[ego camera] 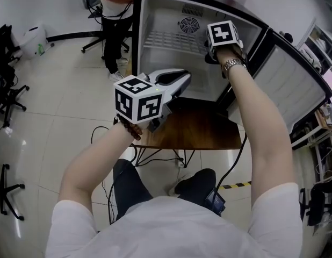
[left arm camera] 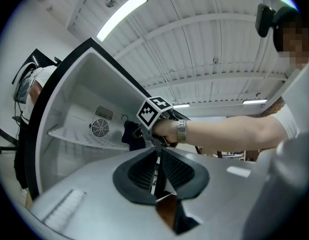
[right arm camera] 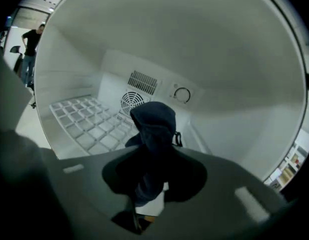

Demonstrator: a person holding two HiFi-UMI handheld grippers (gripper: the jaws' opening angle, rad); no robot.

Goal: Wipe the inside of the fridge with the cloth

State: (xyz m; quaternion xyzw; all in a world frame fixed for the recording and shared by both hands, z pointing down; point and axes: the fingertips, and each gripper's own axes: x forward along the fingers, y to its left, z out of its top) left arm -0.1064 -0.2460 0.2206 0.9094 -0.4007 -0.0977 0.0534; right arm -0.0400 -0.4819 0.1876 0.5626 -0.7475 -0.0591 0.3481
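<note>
The small white fridge (ego camera: pixel 155 15) stands open on a wooden table (ego camera: pixel 193 128). My right gripper (ego camera: pixel 213 54) reaches inside at the upper right, shut on a dark blue cloth (right arm camera: pixel 154 129) that bunches up between its jaws. The left gripper view shows the same cloth (left arm camera: pixel 130 134) hanging near the wire shelf (left arm camera: pixel 79 136). My left gripper (ego camera: pixel 179 80) hovers in front of the fridge's opening, lower left of the right one. Its jaws are together with nothing between them (left arm camera: pixel 157 160).
The fridge door (ego camera: pixel 287 85) swings open to the right. A round fan grille (right arm camera: pixel 130 103) and a dial (right arm camera: pixel 182 95) sit on the back wall above the wire shelf (right arm camera: pixel 89 124). A person (ego camera: pixel 115 15) stands behind the fridge at the left. Office chairs (ego camera: pixel 5 95) line the left floor.
</note>
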